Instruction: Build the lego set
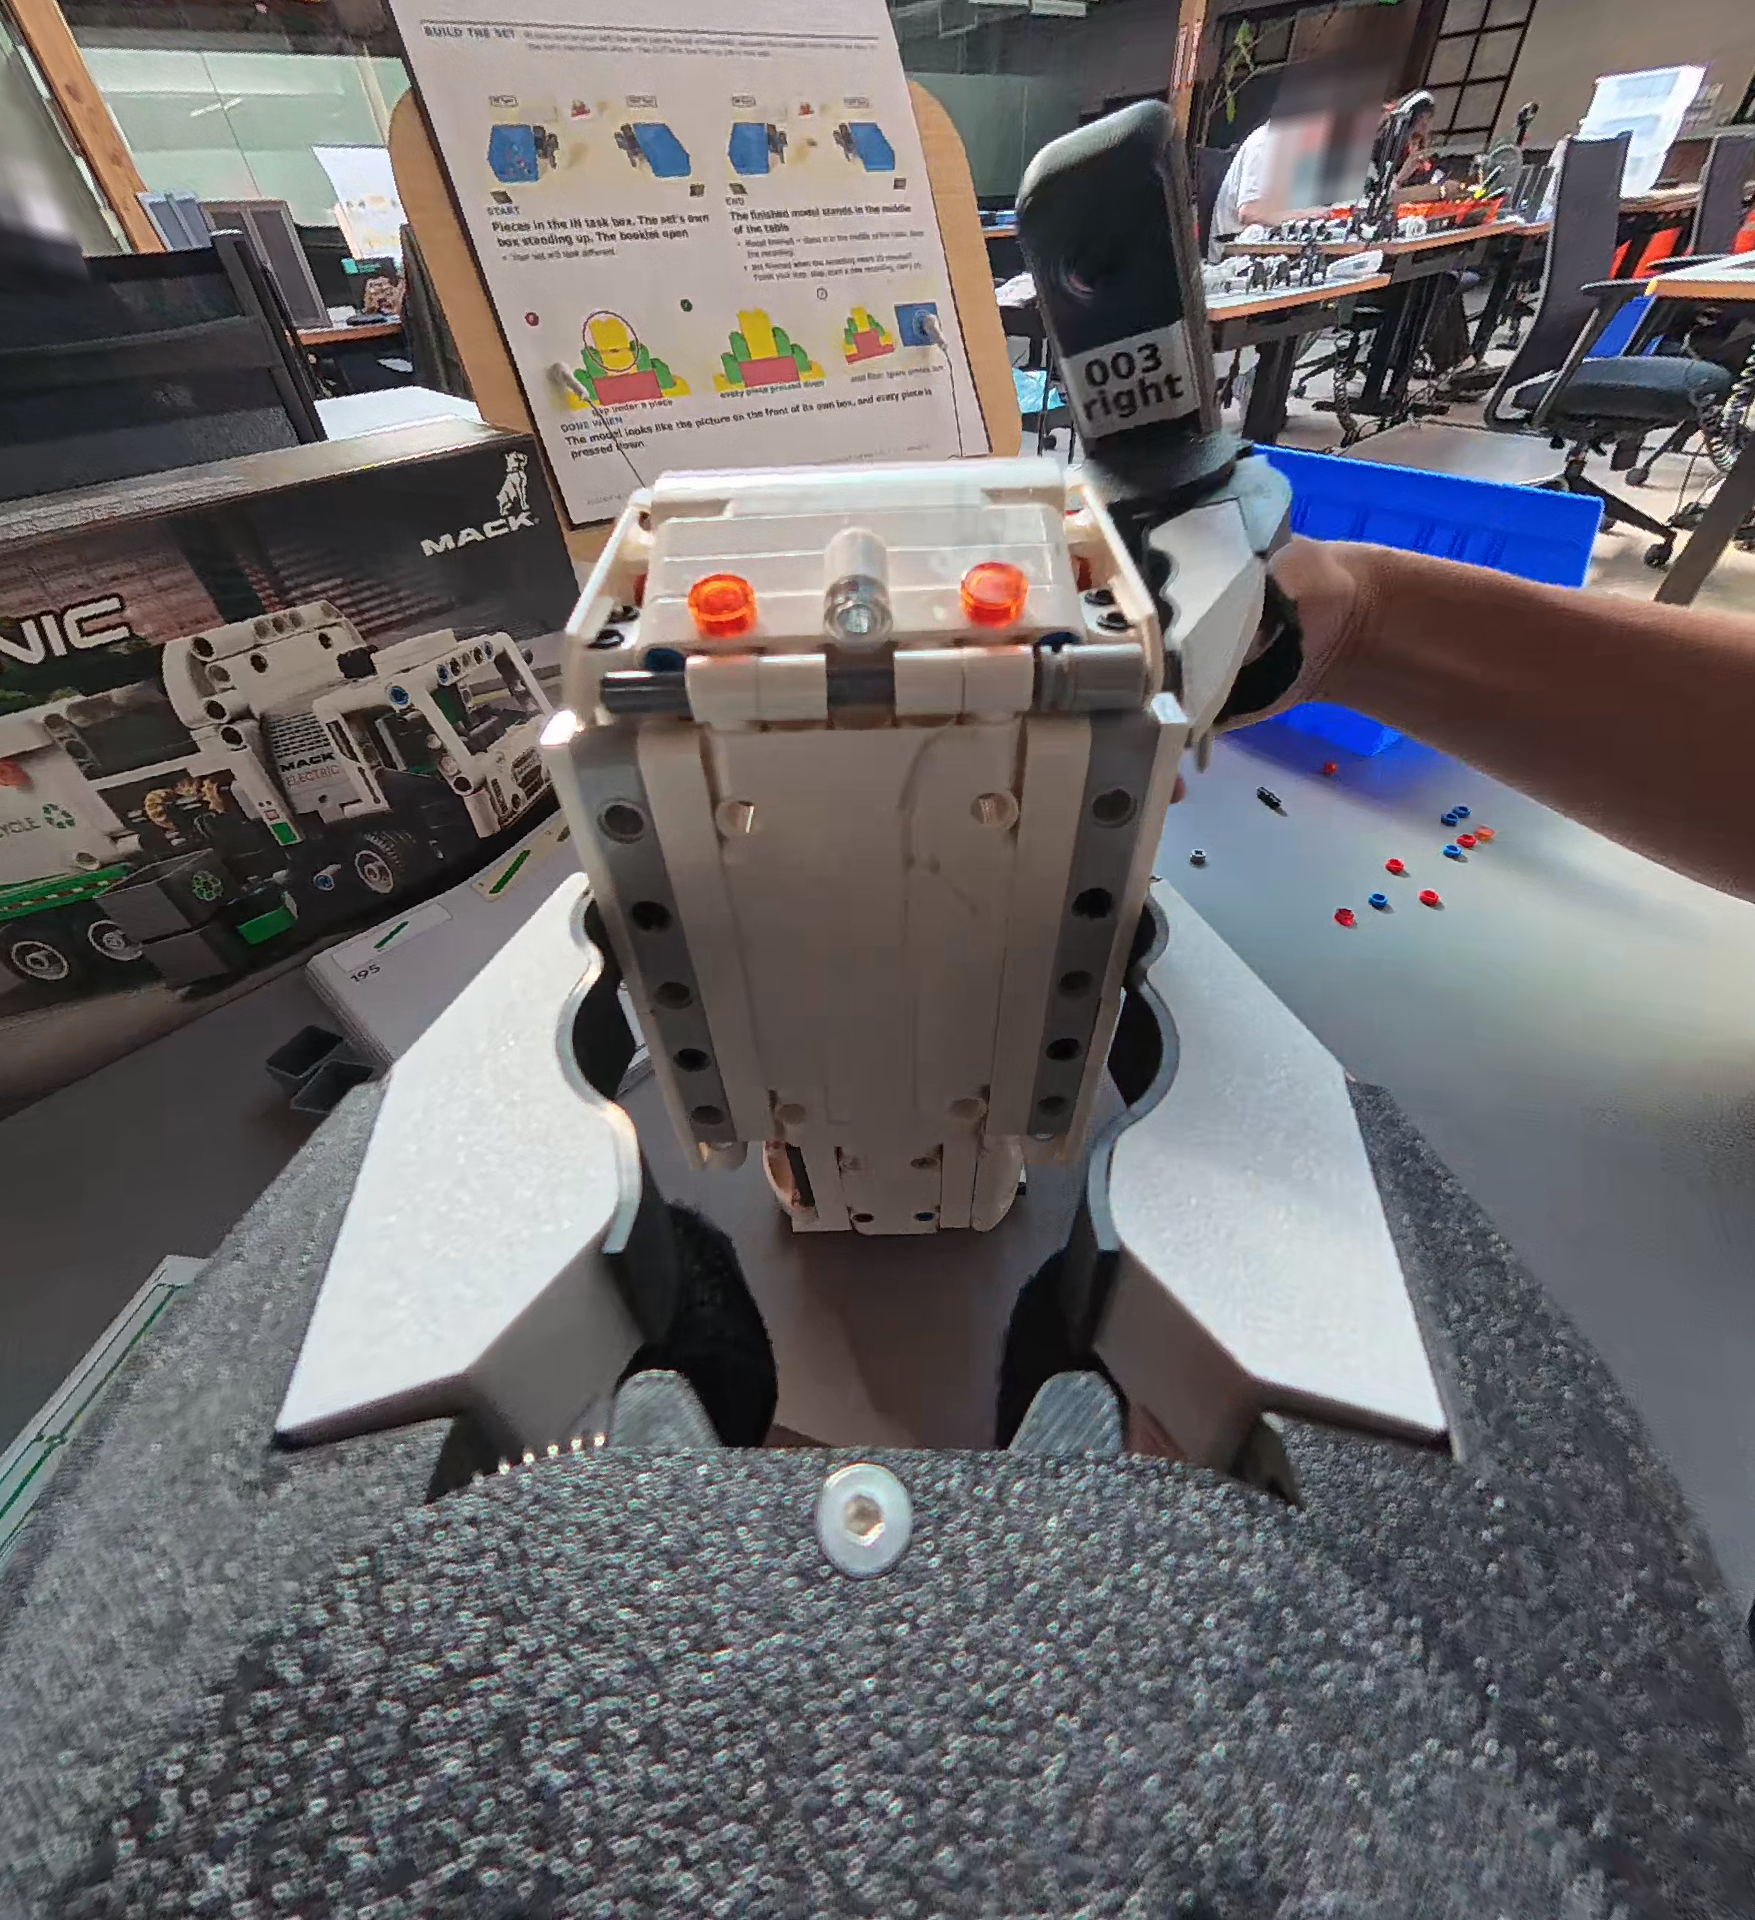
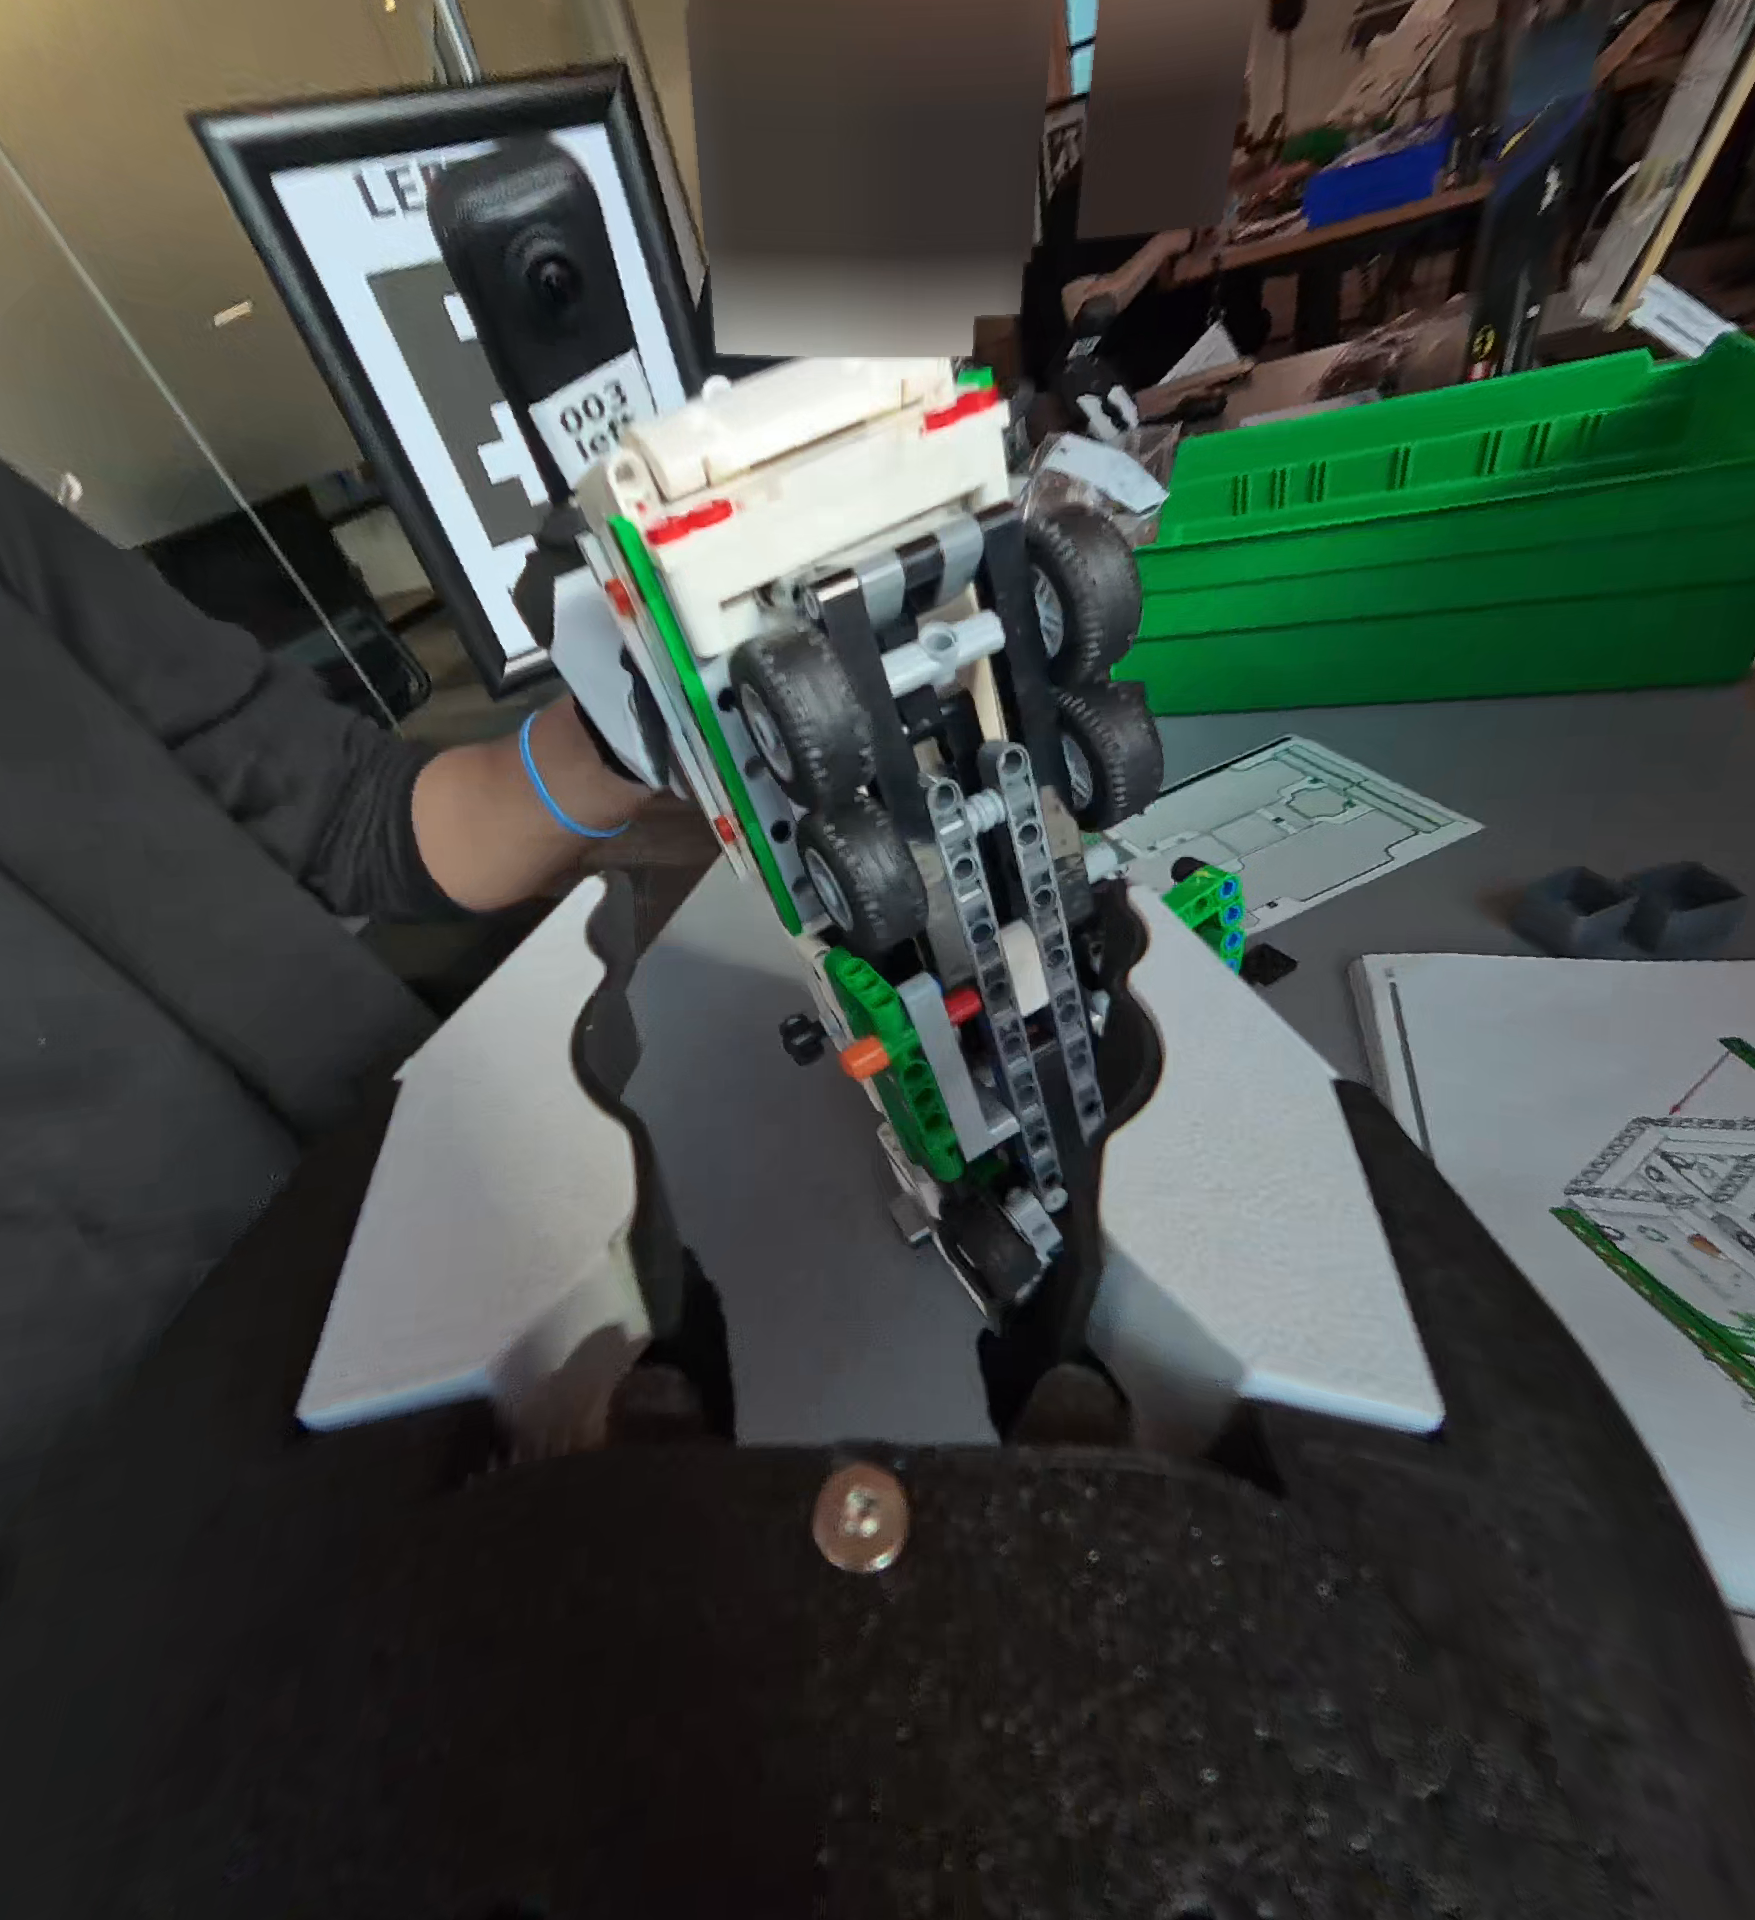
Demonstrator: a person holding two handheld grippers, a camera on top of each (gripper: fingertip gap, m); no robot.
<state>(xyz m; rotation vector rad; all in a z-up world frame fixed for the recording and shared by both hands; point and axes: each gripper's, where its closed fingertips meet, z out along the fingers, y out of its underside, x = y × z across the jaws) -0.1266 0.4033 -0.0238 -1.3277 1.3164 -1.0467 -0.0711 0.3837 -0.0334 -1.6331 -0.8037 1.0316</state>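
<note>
The white lego truck [image 1: 852, 852] stands on end over the grey table. In the left wrist view I see its white top with two orange studs. My left gripper [image 1: 868, 935] is shut on the truck, one finger on each side. In the right wrist view the truck [image 2: 914, 790] shows its underside, black wheels and grey beams. My right gripper [image 2: 868, 914] straddles it from the other side: the right finger touches the frame and a gap shows at the left finger. The right gripper [image 1: 1195, 623] also shows at the truck's upper right edge, and the left gripper [image 2: 592, 665] behind the truck.
The set's box [image 1: 229, 727] and an instruction board [image 1: 686, 239] stand behind. A blue bin [image 1: 1424, 530] and small loose pieces [image 1: 1413, 873] lie to the right. An open booklet [image 2: 1579, 1195], green bin [image 2: 1475, 551], small grey trays [image 2: 1631, 904] and a green piece [image 2: 1211, 914] are nearby.
</note>
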